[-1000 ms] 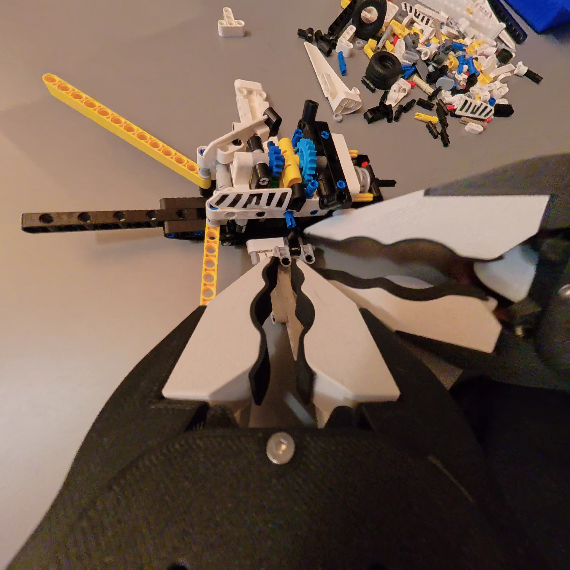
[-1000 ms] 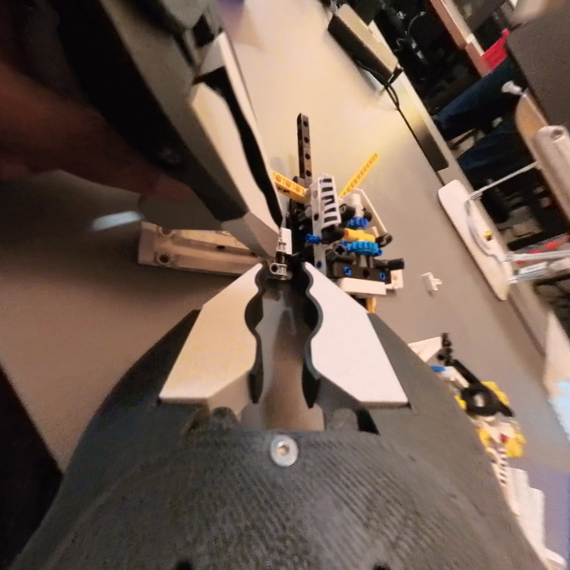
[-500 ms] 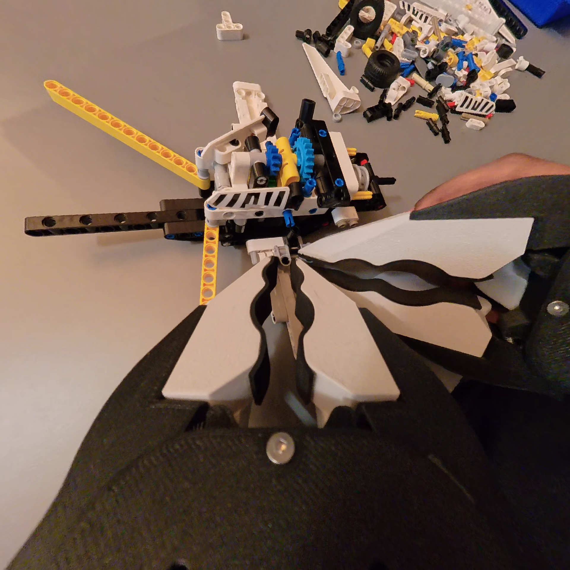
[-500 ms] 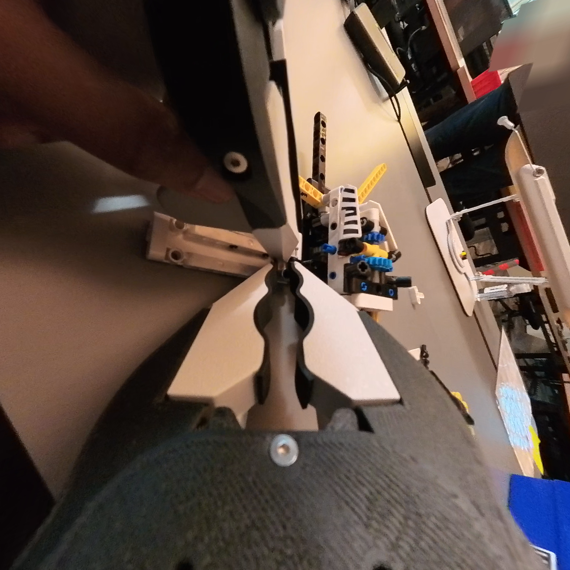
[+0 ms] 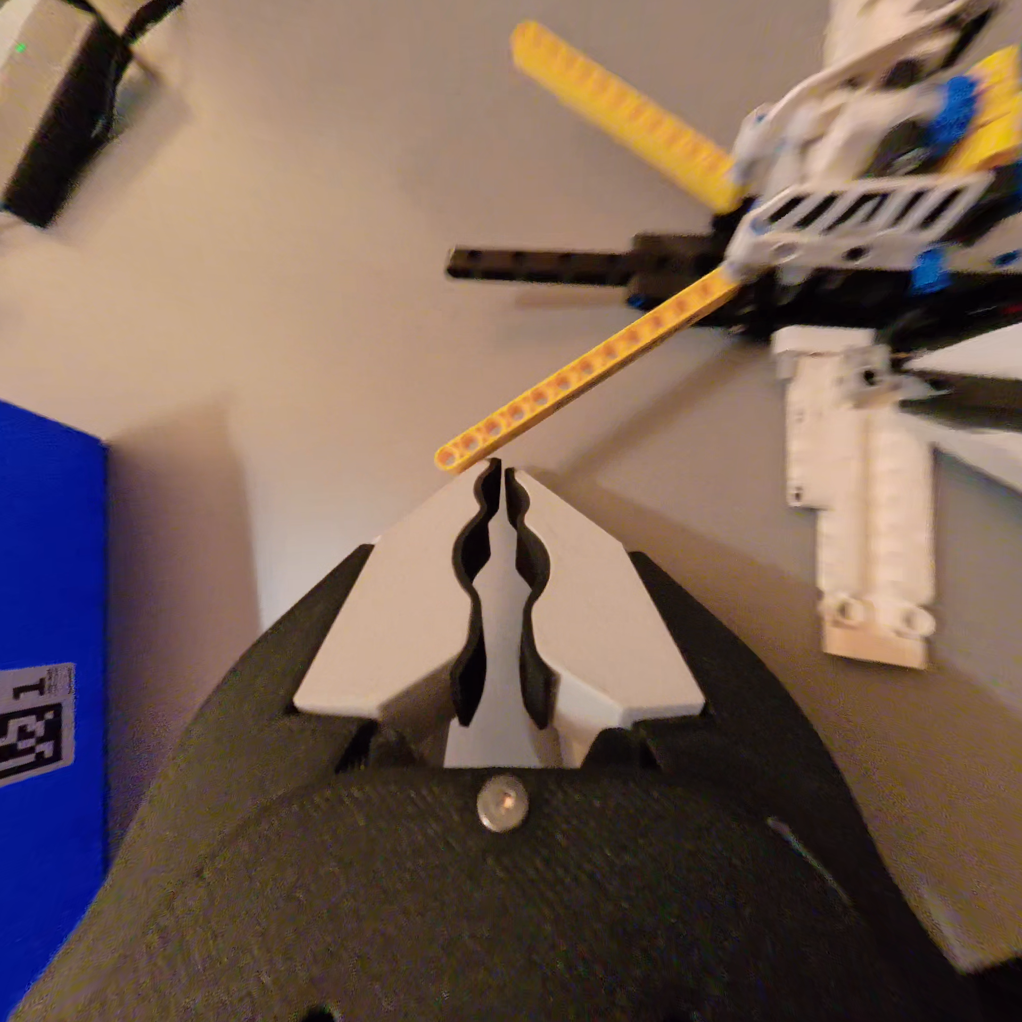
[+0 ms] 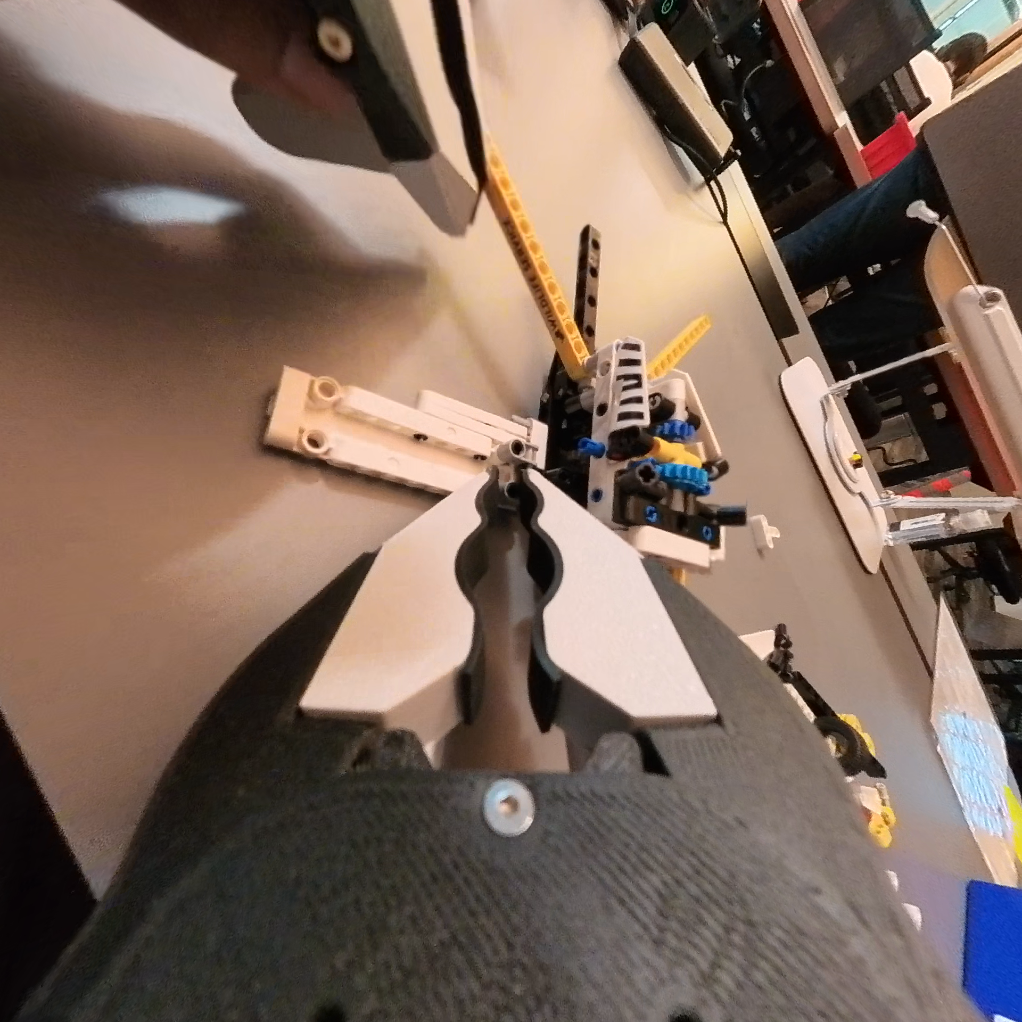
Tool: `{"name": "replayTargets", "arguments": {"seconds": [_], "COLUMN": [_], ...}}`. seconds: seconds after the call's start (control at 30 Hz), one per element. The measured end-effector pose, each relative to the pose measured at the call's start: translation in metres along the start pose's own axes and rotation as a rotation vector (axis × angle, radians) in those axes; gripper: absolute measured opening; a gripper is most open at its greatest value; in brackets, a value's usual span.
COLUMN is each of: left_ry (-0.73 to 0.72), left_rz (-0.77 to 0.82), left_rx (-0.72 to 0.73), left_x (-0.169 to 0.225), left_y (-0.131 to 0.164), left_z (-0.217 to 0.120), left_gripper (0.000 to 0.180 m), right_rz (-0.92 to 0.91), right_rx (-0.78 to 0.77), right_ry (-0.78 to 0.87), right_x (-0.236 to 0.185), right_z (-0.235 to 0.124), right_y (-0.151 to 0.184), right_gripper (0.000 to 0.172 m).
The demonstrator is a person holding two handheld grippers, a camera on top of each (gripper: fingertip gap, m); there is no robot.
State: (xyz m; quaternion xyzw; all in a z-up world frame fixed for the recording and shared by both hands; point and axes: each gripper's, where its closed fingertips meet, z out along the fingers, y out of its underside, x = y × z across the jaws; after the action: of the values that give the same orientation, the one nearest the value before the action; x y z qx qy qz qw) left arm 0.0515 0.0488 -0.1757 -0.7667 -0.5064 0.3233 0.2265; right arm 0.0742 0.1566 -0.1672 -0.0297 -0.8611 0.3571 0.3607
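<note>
Left tool [image 5: 500,470] clenched, nothing between its pads, tips just beside the free end of a yellow beam [image 5: 580,381]. Right tool [image 6: 511,486] clamped on a small grey connector [image 6: 511,462] at the brick model [image 6: 636,442] on the table [image 6: 166,553].

What the frames hide

The brick model [image 5: 885,182] runs off the left wrist view's right edge, smeared by motion blur. The blue box [image 5: 50,608] is cut by the left edge. In the right wrist view, the left gripper [image 6: 442,182] is blurred and cropped at the top, its fingertips hidden
</note>
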Motion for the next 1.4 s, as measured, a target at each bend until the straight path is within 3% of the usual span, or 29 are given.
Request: {"name": "replayTargets", "arguments": {"seconds": [0.07, 0.23, 0.33, 0.47, 0.63, 0.83, 1.4], "left_ry": [0.035, 0.435, 0.539, 0.529, 0.480, 0.502, 0.499], "left_rz": [-0.046, -0.234, -0.222, -0.156, -0.104, -0.066, -0.073], "left_rx": [0.004, 0.238, 0.215, 0.123, 0.137, 0.145, 0.150], "left_x": [0.004, 0.053, 0.078, 0.098, 0.100, 0.107, 0.107], "left_y": [0.001, -0.044, -0.045, -0.033, -0.039, -0.041, -0.041], "left_z": [0.005, -0.032, -0.035, -0.017, -0.014, -0.015, -0.015], "left_gripper": [0.000, 0.018, 0.021, 0.024, 0.021, 0.006, 0.005], "right_rz": [-0.005, -0.013, -0.021, -0.030, -0.036, -0.031, -0.039], "right_rx": [0.001, 0.002, 0.004, 0.005, 0.004, 0.004, 0.004], "right_ry": [0.001, 0.004, 0.007, 0.013, 0.019, 0.015, 0.022], "right_x": [0.000, 0.001, 0.000, 0.000, 0.000, 0.000, -0.001], "right_z": [0.000, -0.001, -0.002, -0.001, -0.001, -0.001, -0.001], "right_y": [0.001, 0.001, 0.002, 0.001, 0.001, 0.000, 0.000], "right_gripper": [0.005, 0.005, 0.005, 0.005, 0.005, 0.005, 0.005]}}
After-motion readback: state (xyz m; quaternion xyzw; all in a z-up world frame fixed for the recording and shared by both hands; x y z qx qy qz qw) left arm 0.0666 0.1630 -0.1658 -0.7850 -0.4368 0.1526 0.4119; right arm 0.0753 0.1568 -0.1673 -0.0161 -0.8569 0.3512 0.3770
